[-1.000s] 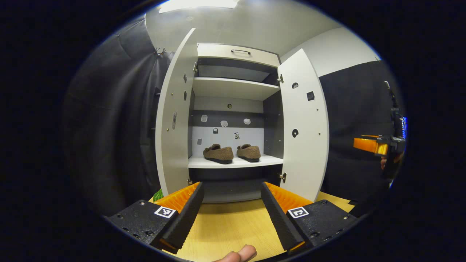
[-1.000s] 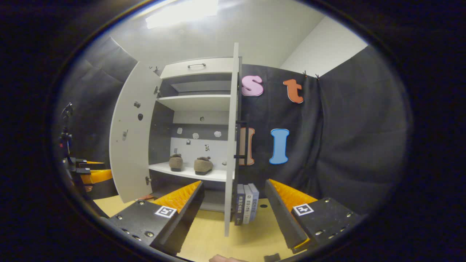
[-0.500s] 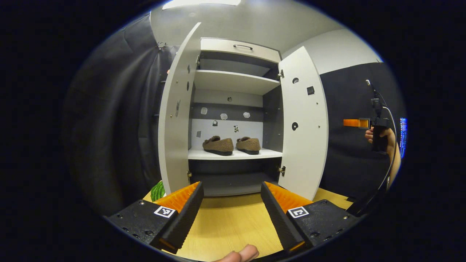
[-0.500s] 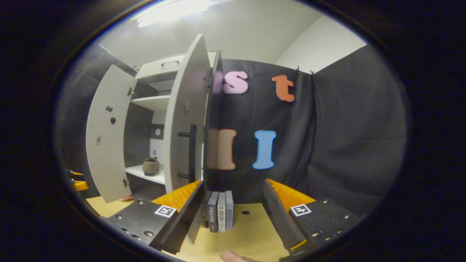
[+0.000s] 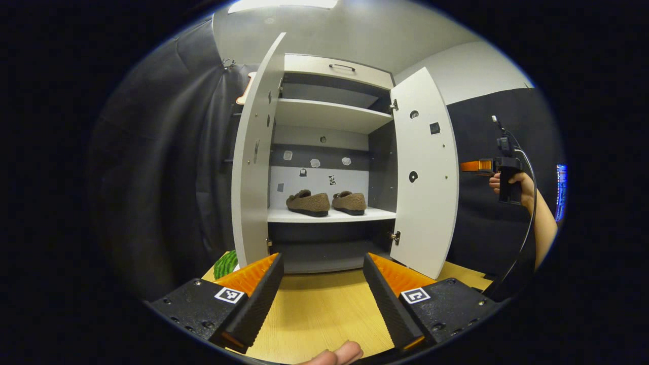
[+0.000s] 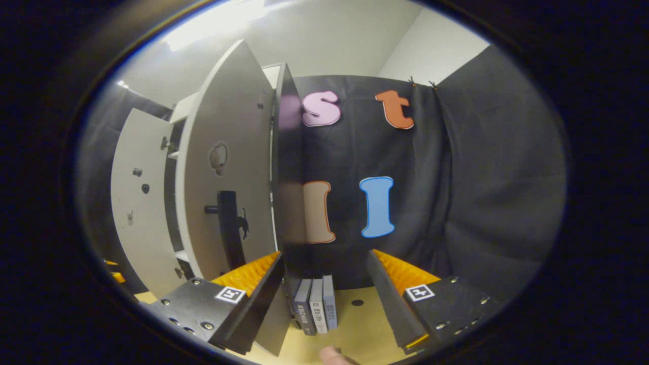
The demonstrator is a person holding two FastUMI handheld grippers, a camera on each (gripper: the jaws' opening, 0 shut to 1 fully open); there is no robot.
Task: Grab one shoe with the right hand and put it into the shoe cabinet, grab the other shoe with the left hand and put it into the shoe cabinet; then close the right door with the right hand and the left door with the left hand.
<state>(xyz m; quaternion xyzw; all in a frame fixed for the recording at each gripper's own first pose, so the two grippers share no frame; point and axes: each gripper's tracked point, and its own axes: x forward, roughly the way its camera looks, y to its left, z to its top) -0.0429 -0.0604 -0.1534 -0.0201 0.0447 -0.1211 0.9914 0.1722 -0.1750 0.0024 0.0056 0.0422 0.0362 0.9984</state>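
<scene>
Both tongs sit wide open with nothing between the fingers. Left gripper (image 5: 322, 289) hangs at the bottom centre of the left gripper view, facing the shoe cabinet (image 5: 332, 71); both brown shoes (image 5: 308, 202) (image 5: 350, 202) rest side by side on its middle shelf, doors swung out. Right gripper (image 6: 324, 294) looks at the outside of the right door (image 6: 228, 167) and its dark handle (image 6: 228, 228), plus some books (image 6: 315, 310) standing on the wooden table (image 6: 355, 329), low centre.

Shared cabinet (image 5: 324, 152) — frontal, perhaps sidelong
</scene>
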